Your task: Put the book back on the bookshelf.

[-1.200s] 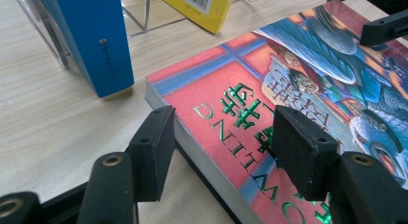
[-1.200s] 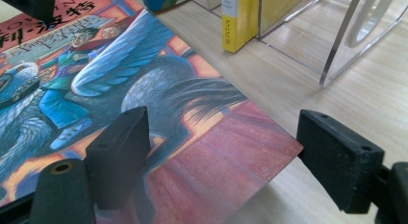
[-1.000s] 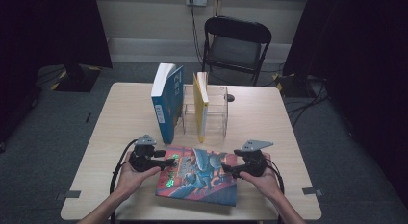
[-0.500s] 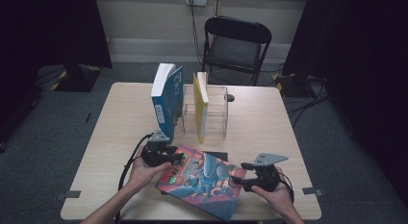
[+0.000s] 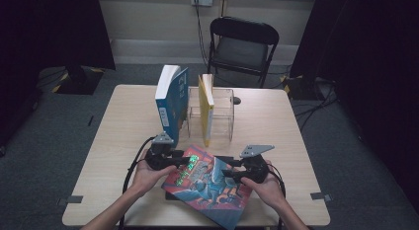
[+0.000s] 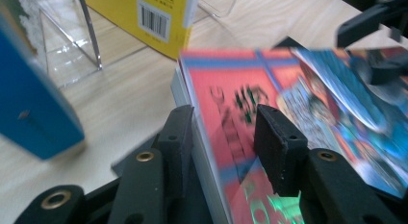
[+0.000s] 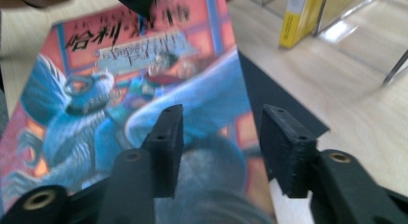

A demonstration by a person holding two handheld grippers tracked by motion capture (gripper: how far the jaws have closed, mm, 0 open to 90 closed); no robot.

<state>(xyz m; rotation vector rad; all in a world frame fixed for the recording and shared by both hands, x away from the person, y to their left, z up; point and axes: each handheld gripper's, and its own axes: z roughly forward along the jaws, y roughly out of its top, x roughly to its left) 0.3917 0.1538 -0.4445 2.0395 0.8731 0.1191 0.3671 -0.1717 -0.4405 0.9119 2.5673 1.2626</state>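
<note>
Slipping risk: left hand-held gripper (image 6: 223, 142) clamps colourful book (image 5: 207, 183)'s spine edge, right hand-held gripper (image 7: 219, 147) half-open, just closing astride its far edge, ungripped, above worktop (image 5: 123, 121).

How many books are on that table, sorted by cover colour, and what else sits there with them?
Blue upright book: 1
Yellow upright book: 1
Red and blue picture-cover book, with a gripper at each side: 1
Clear plastic book rack: 1
Hand-held black grippers, left gripper and right gripper: 2
Total: 6
</note>
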